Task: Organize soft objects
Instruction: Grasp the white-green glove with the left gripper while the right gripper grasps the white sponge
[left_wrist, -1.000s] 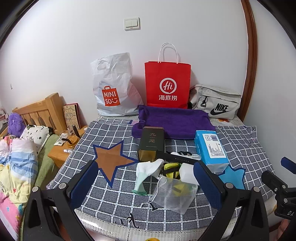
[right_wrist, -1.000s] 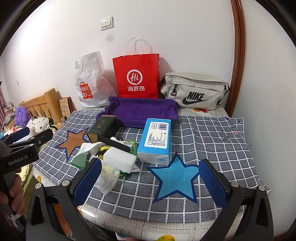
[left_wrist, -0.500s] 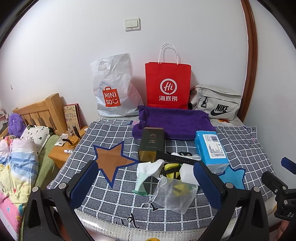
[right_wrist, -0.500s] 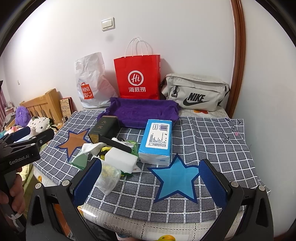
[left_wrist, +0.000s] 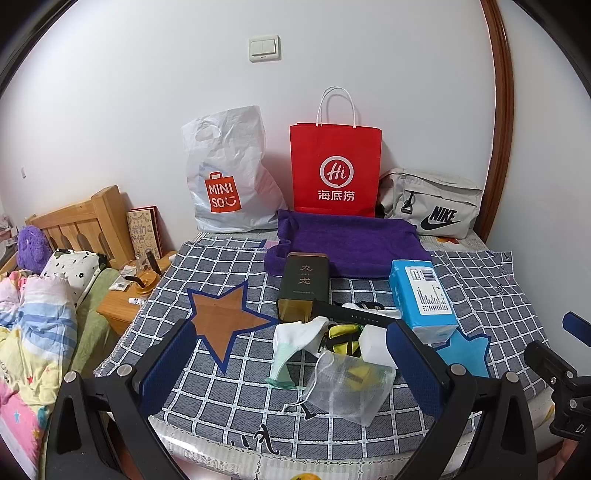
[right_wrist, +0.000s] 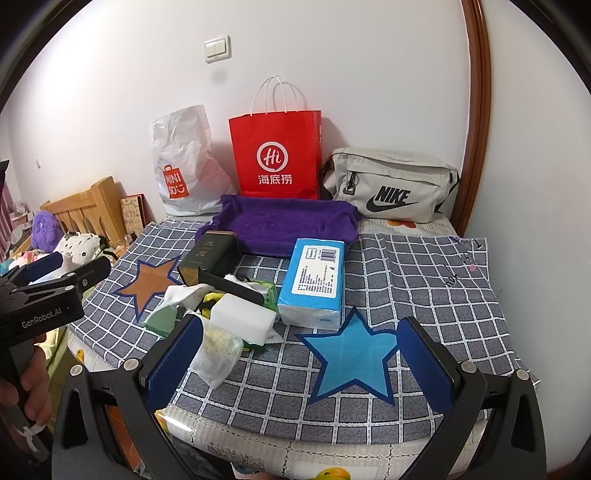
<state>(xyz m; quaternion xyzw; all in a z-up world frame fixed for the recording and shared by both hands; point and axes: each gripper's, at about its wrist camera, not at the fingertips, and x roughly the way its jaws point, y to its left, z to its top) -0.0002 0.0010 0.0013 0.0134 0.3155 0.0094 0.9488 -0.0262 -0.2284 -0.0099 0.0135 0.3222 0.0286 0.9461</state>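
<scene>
Mesh pouch sits dead ahead of the left tool, low between its pads; sock just beyond it and slightly left. Both tools wide apart, holding nothing. Right tool hangs over the blue star, with the pile ahead-left of it and the tissue pack straight ahead.

Risks, as I read them:
- Pile is tangled. Sock, pouch, yellow item and sponge block touch or overlap, and a black strap lies across the back. Closing on one likely drags a neighbour.
- Pouch is limp with a loose drawstring; a shallow pinch may catch only mesh and spill the contents.
- Tin stands right behind the pile and isn't soft. Overreach could knock it.
- Pile is near the bed edge, so anything dragged toward the tool may drop off.
- Tools are close side by side; both going for the pile could collide.

Purple towel lies far ahead, flat.
</scene>
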